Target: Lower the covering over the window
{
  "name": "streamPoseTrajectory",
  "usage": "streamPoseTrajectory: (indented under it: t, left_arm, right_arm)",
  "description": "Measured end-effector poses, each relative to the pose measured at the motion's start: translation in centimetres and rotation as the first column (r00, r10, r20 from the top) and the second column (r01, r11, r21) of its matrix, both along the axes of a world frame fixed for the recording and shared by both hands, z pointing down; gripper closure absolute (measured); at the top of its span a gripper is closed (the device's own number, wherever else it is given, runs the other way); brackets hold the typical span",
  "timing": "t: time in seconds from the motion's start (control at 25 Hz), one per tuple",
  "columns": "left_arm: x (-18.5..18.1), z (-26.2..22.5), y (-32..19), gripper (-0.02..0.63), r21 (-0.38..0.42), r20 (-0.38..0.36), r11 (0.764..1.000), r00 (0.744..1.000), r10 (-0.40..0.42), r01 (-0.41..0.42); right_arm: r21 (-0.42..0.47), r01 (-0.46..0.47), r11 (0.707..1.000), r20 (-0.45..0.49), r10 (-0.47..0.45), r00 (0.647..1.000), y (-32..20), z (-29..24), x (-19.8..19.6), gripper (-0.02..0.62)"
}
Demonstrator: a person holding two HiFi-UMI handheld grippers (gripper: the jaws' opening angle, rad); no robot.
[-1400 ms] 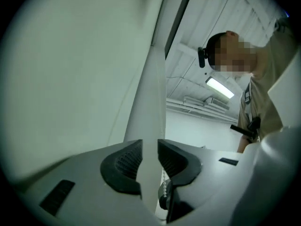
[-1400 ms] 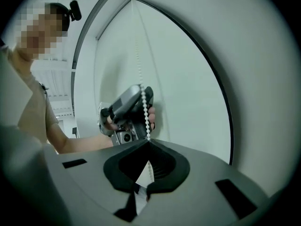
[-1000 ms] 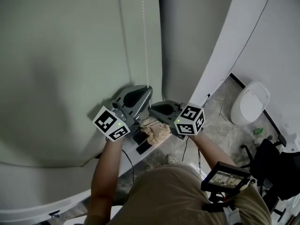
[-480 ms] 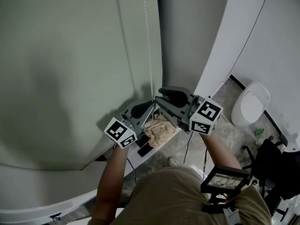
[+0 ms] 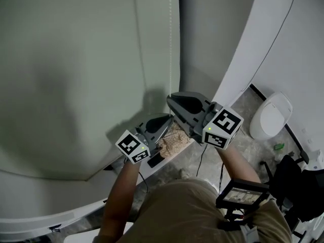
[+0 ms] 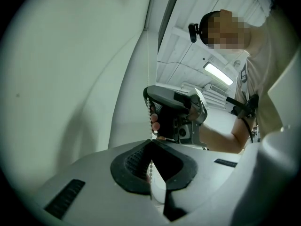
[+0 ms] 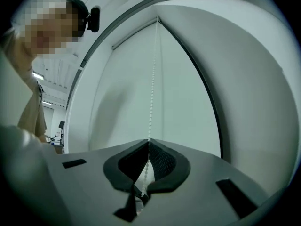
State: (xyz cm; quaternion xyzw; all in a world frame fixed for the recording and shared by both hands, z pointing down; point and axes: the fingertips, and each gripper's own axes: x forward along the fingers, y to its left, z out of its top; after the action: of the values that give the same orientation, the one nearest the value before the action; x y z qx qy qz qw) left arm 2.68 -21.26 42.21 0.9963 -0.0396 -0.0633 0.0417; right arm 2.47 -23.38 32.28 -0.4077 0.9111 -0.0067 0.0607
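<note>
The window blind [image 5: 76, 59] is a wide, pale grey-green sheet hanging just ahead of both grippers. It fills the space above and to the left of them in the head view. In the right gripper view the blind [image 7: 127, 93] rises straight up beyond the jaw tips. A white curved frame [image 5: 238, 70] runs down past the right side of the right gripper.

The right gripper [image 5: 169, 97] is the higher of the two, with its tips up against the blind's right edge. The left gripper [image 5: 170, 117] sits just below it and a little nearer the person, angled up toward the same spot. From the left gripper's [image 6: 151, 143] own camera, the right gripper [image 6: 147, 97] sits directly above its jaw tips, with the person's fingers [image 6: 154, 123] wrapped round its handle.

A crumpled beige cloth [image 5: 171, 139] lies on the ledge under both tools.

The bead chain [image 5: 170, 44] is thin and white. It drops along the blind's edge into the right gripper [image 7: 148, 141], whose jaws are closing tight with the pads pinched on the chain [image 7: 153, 79]. It runs on down into the left gripper, whose jaws are also clamped fully together on the chain [image 6: 150, 55].
</note>
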Motion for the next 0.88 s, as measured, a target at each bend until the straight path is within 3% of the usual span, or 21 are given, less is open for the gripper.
streamPoseTrajectory:
  t: [0.12,0.24,0.4,0.64,0.84,0.88]
  left_arm:
    - [-0.5,0.0,-0.1,0.591,0.014,-0.020,1.000,1.000,-0.001,0.001]
    - [-2.2,-2.3,-1.1,0.456,-0.014,-0.123,1.000,0.992,0.002,-0.004]
    - [-3.3,-8.0,-2.4,0.445,0.006,-0.214,1.000,0.977,-0.014,0.016]
    - [-0.8,-11.4,-3.3,0.446,0.117,-0.091,0.992,0.995,-0.036,0.046]
    - [0.4,-12.1,-3.3,0.454,0.138,-0.083,0.990,0.996,-0.020,0.032]
    - [0.5,-11.9,-3.2,0.498,0.141,-0.082,0.989,0.996,-0.026,0.037]
  right_arm:
    - [-0.027,0.013,1.000,0.036,-0.012,0.999,-0.1,0.4,0.4,0.584]
    - [-0.045,0.034,0.998,0.089,-0.030,0.996,-0.3,0.6,0.9,0.586]
    - [-0.082,0.062,0.995,0.055,-0.057,0.997,-0.4,2.1,0.5,0.586]
    - [-0.190,0.108,0.976,0.071,-0.096,0.993,-0.2,7.3,-0.2,0.586]
    - [-0.225,0.134,0.965,0.090,-0.116,0.989,-0.1,9.4,-0.5,0.586]
    - [-0.224,0.133,0.965,0.091,-0.115,0.989,0.0,9.5,-0.5,0.586]
